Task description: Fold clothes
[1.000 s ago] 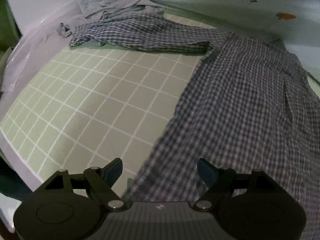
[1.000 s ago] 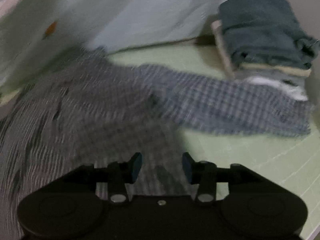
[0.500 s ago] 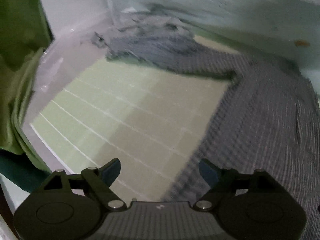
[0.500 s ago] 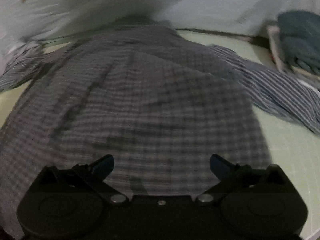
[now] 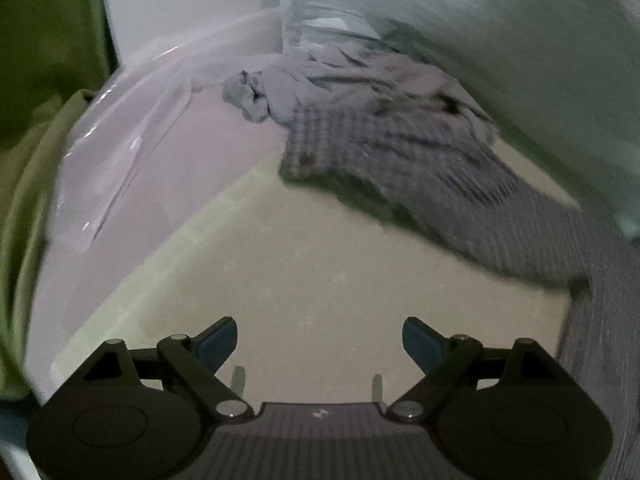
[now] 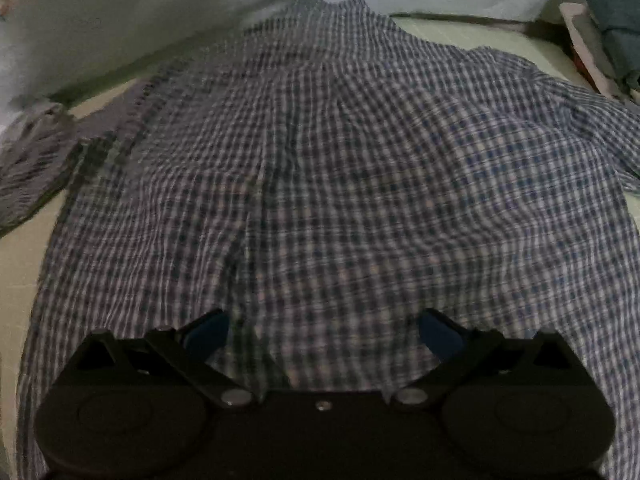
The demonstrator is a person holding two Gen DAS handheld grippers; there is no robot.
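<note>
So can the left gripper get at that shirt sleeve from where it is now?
Probably yes. The left gripper is open with nothing between its fingers, and only bare green mat lies between it and the sleeve. Nothing blocks the way, though the cuff sits beside a crumpled grey cloth.

The checked shirt [image 6: 340, 168] runs off the right wrist view's bottom and right edges, and its hem is hidden behind the gripper body. In the left wrist view motion blur smears the sleeve [image 5: 420, 152] and the mat's grid lines. The folded stack [image 6: 612, 32] is cut off at right.
</note>
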